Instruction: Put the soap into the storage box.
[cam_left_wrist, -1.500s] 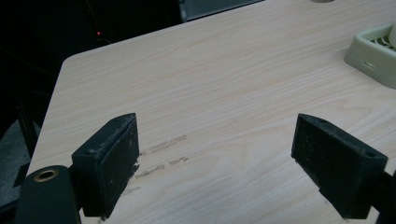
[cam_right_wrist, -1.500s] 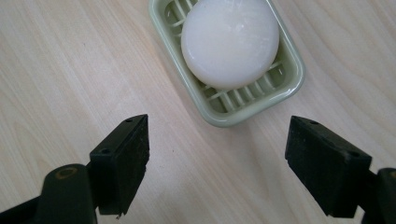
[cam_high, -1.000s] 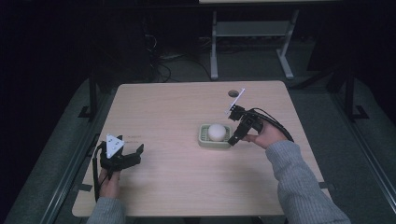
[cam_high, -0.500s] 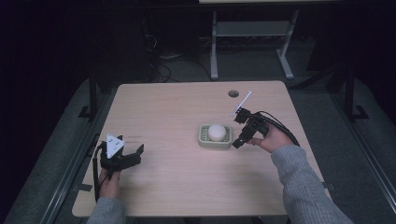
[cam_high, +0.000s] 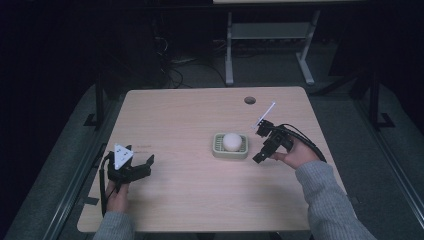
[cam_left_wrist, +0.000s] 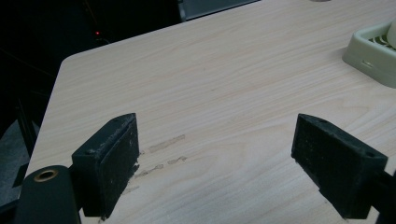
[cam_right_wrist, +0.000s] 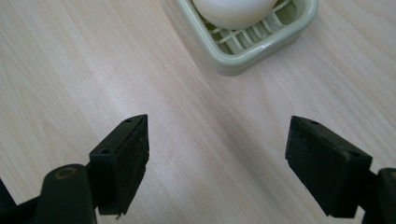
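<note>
A pale green soap dish (cam_high: 218, 148) sits right of the table's middle with a white oval soap bar (cam_high: 232, 141) lying in it. My right gripper (cam_high: 261, 154) hovers just to the right of the dish, open, nothing between its jaws. In the right gripper view the dish (cam_right_wrist: 261, 44) and soap (cam_right_wrist: 233, 9) lie at the top edge, beyond the open right gripper (cam_right_wrist: 217, 163). My left gripper (cam_high: 142, 167) rests near the front left of the table, open and empty. In the left gripper view the left gripper (cam_left_wrist: 215, 163) is wide apart over bare wood, the dish (cam_left_wrist: 369, 56) at far right.
The light wooden table (cam_high: 190, 115) has a round cable hole (cam_high: 250, 100) near its far edge. A faint scuff mark (cam_left_wrist: 163, 151) lies on the wood near the left gripper. A metal-framed stand (cam_high: 270, 35) is on the dark floor behind the table.
My right gripper has drawn back to the right and toward the near side, away from the soap dish. The left gripper has stayed where it was.
</note>
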